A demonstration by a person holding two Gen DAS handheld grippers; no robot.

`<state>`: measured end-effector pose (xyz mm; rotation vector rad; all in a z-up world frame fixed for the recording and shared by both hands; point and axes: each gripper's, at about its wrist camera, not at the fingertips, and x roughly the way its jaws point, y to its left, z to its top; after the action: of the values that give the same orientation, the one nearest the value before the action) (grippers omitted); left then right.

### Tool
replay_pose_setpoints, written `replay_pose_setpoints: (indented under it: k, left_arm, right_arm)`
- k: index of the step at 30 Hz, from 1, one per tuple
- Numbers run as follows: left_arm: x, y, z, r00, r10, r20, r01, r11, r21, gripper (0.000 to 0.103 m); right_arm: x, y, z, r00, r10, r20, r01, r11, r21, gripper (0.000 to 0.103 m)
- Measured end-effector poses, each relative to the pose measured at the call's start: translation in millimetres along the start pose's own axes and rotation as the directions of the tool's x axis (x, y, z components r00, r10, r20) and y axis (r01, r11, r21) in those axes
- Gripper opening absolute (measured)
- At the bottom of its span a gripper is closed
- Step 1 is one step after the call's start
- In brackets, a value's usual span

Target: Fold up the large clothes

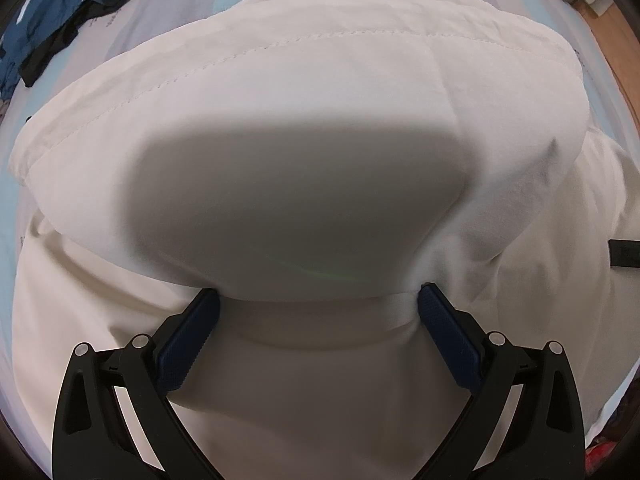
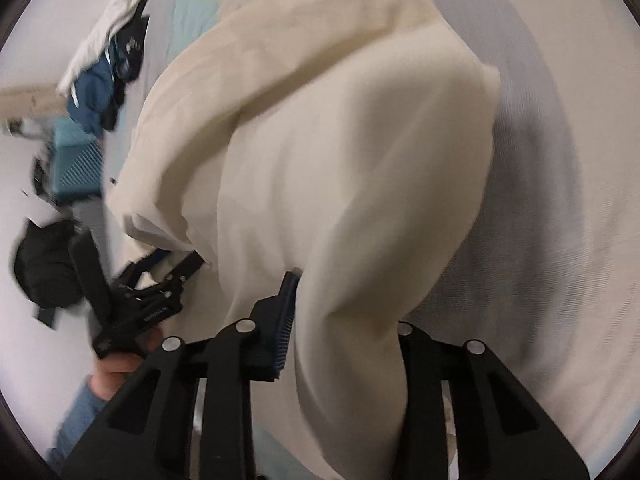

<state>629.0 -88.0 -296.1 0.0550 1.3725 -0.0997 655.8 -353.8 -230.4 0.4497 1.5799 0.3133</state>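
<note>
A large cream-white garment (image 1: 280,92) lies bunched on the bed and fills the left wrist view. My left gripper (image 1: 318,300) is open, its blue pads wide apart on either side of a fold of the cloth. It also shows in the right wrist view (image 2: 176,268), at the garment's lower left edge. In the right wrist view the same garment (image 2: 320,152) hangs lifted from my right gripper (image 2: 320,300), which is shut on the cloth. Only its left blue pad (image 2: 286,320) shows; the cloth hides the other.
A striped grey and light-blue bed sheet (image 1: 168,8) lies under the garment. A pile of dark blue and black clothes (image 1: 52,28) sits at the far left, and shows in the right wrist view (image 2: 108,76). A black bag (image 2: 44,268) lies left. Wooden floor (image 1: 612,40) is right.
</note>
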Motion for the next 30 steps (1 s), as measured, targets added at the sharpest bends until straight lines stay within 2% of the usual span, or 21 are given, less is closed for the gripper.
replay_pose_setpoints:
  k: [3,7,14,18,24,27,30]
  left_arm:
    - [1,0,0,1.000,0.001,0.002,-0.001,1.000,0.000,0.097]
    - [1,-1,-5,1.000,-0.003,0.010,0.003,1.000,-0.001,0.097]
    - [-5,13,-10,0.999,-0.043,0.010,0.044,0.999,-0.011,0.096]
    - [-22,29,-8,0.998,-0.069,0.015,0.069,0.997,-0.028,0.088]
    - [-55,68,-9,0.995,-0.058,0.082,0.061,0.997,-0.039,0.088]
    - [-61,88,1,0.992,-0.069,0.104,0.076,0.995,-0.067,0.089]
    - [-53,102,9,0.994,-0.061,0.094,0.067,0.996,-0.065,0.090]
  right_arm:
    - [-10,22,-2,0.997,-0.077,0.022,0.078,0.997,-0.029,0.023]
    - [-22,46,-4,0.992,-0.121,0.041,0.122,0.992,-0.032,0.019]
    - [-47,97,-11,0.991,-0.113,0.067,0.117,0.991,-0.067,0.016]
    - [-58,124,-12,0.986,-0.147,0.079,0.153,0.986,-0.070,0.016]
    - [-70,166,-15,0.971,-0.206,0.122,0.219,0.971,-0.098,0.016]
    - [-71,192,-22,0.963,-0.229,0.145,0.247,0.961,-0.123,0.016]
    - [-71,213,-30,0.954,-0.247,0.169,0.275,0.947,-0.168,0.016]
